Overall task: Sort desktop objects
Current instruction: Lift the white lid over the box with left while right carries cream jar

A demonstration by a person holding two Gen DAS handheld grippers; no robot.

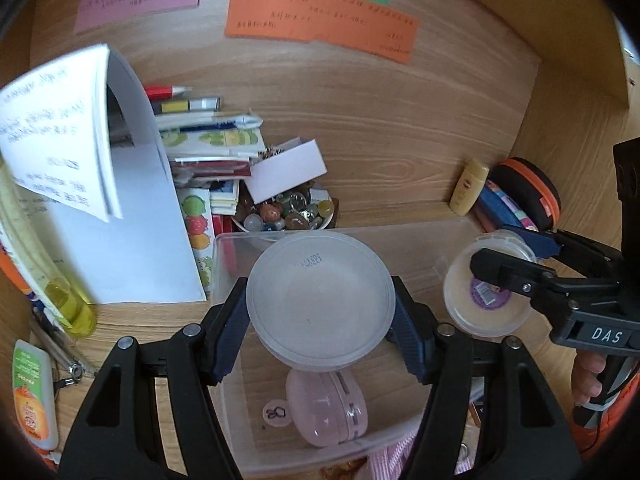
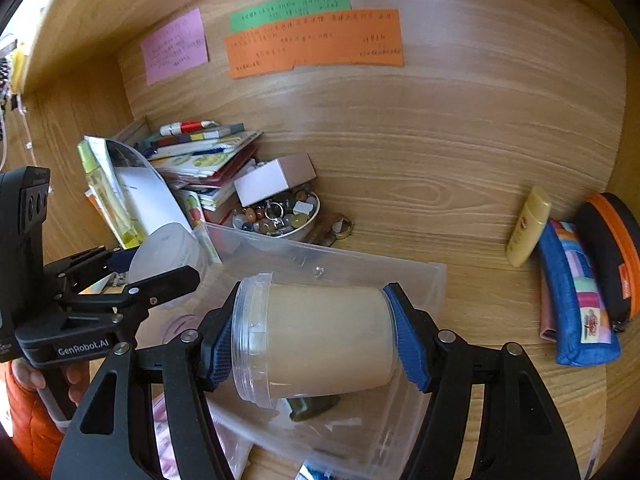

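Frosted lidded tub (image 1: 320,300) is clamped between the left gripper (image 1: 320,328) pads, held over the clear plastic bin (image 1: 420,236). Cream-filled jar (image 2: 320,336) is gripped sideways by the right gripper (image 2: 316,340), also above the bin. One pink case (image 1: 328,412) is already inside, below the tub. Both containers aren't dropped yet; books & bottles beyond are left unsorted
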